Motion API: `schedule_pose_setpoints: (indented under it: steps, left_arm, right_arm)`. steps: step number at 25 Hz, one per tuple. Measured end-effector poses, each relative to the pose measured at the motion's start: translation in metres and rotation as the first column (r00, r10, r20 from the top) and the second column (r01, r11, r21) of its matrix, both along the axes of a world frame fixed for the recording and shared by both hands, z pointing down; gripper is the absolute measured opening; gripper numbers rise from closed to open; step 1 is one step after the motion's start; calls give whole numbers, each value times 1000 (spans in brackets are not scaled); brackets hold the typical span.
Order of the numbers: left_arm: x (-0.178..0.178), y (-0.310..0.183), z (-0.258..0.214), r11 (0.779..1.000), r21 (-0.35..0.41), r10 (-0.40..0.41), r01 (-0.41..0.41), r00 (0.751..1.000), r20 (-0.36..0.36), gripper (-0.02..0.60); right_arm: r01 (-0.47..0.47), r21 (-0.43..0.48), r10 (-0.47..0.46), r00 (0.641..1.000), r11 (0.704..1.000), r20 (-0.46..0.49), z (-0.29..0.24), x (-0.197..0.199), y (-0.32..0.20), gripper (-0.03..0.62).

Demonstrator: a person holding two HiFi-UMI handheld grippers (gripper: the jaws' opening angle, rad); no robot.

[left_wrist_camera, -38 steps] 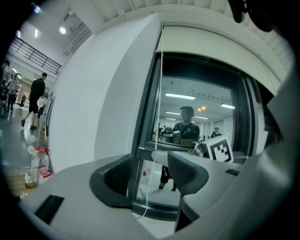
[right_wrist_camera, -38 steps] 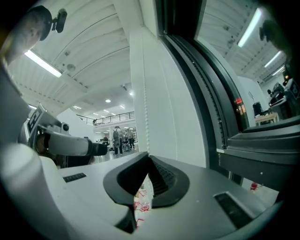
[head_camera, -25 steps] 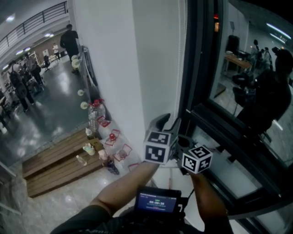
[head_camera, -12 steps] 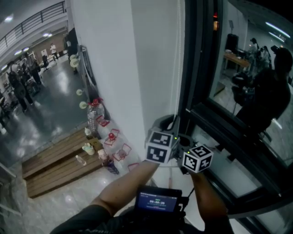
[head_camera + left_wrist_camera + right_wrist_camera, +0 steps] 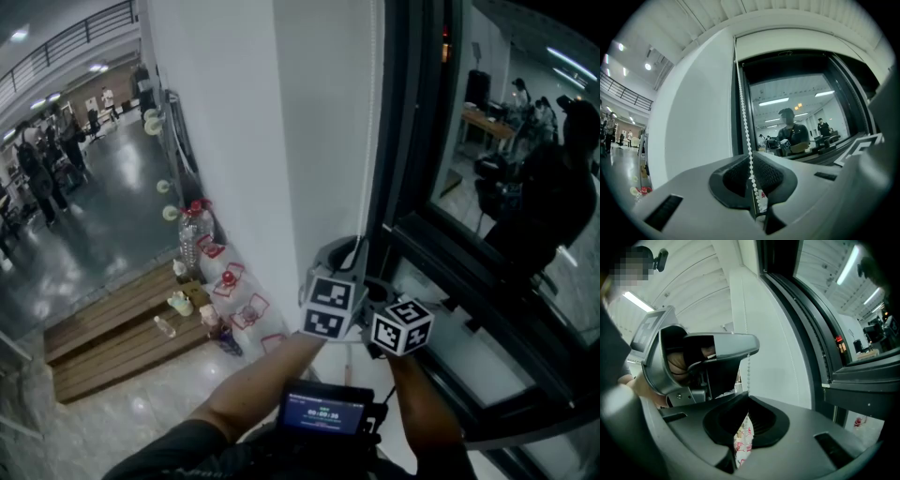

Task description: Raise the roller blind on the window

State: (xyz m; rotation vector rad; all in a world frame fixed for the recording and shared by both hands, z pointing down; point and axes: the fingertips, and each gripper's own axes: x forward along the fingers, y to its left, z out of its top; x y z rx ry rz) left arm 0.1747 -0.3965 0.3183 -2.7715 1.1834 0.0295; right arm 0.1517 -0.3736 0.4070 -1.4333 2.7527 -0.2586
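A white bead chain [image 5: 372, 141] hangs down the edge of the white wall beside the dark window frame [image 5: 417, 187]. In the left gripper view the bead chain [image 5: 743, 112] runs from the top of the window straight into my left gripper [image 5: 753, 187], which is shut on it. In the head view my left gripper [image 5: 342, 251] sits just above my right gripper [image 5: 377, 289]. Seen from the right gripper view, the chain [image 5: 748, 376] drops from the left gripper [image 5: 717, 352] into my right gripper [image 5: 743, 427], also shut on it. The window glass [image 5: 797, 122] is uncovered.
Bottles and red-trimmed items [image 5: 202, 234] stand at the foot of the wall, beside a wooden platform [image 5: 122, 328]. People stand in the hall at far left [image 5: 42, 159]. A small screen device [image 5: 323, 412] hangs at my chest. The glass reflects a person.
My left gripper's jaws, wide apart a second ago, have come together on the bead chain. Both grippers have dipped slightly.
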Motion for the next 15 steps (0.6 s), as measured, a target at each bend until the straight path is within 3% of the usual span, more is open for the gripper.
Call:
schedule_pose_setpoints:
  steps: [10, 15]
  left_arm:
    - [9, 6, 66, 995, 11, 102, -102, 995, 0, 8]
    - [16, 19, 91, 979, 34, 203, -202, 979, -13, 8]
  right_arm:
    - [-22, -133, 18, 999, 991, -30, 66, 8, 3, 2]
    - [-32, -184, 27, 999, 982, -29, 92, 11, 10, 2]
